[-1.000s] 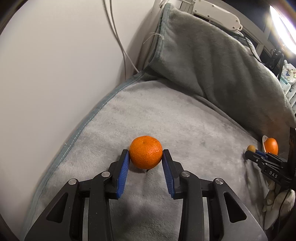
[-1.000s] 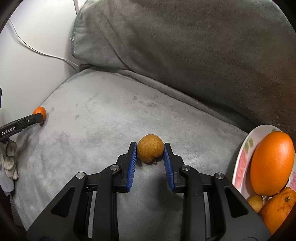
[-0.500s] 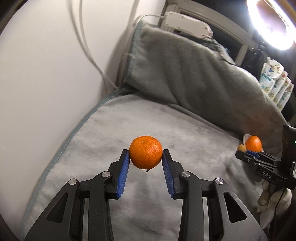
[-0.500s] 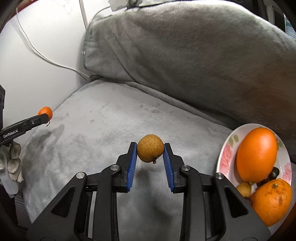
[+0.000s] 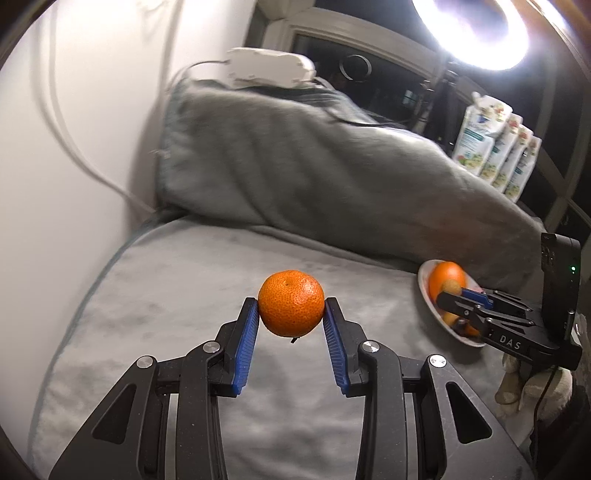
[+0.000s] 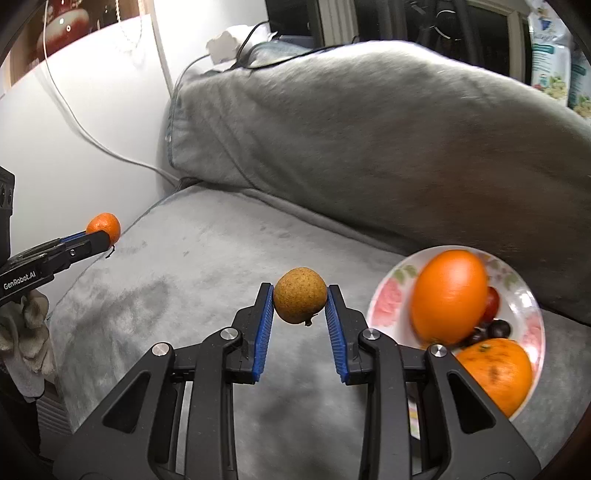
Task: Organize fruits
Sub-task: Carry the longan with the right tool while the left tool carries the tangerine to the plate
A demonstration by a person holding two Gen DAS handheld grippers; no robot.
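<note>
Mandarin (image 5: 291,308) pinched in left gripper (image 5: 291,325) jaws, brown fruit (image 6: 300,295) in right gripper (image 6: 300,314): carry both level to plate (image 6: 384,295) at lower right, releasing low.

Bright ring lamp (image 5: 476,29) glaring at top right of left view, blown-out white, dim room behind, soft shadows on grey blanket (image 6: 184,295), motion blur on plate (image 6: 388,302), fisheye bending and dark corners

I count one mandarin (image 5: 291,308), one small brown fruit (image 6: 300,295), one floral plate (image 6: 384,306) carrying two large oranges (image 6: 448,295), one red fruit (image 6: 492,302) and some dark grapes (image 6: 498,328), plus four pouches (image 5: 480,140) behind.
</note>
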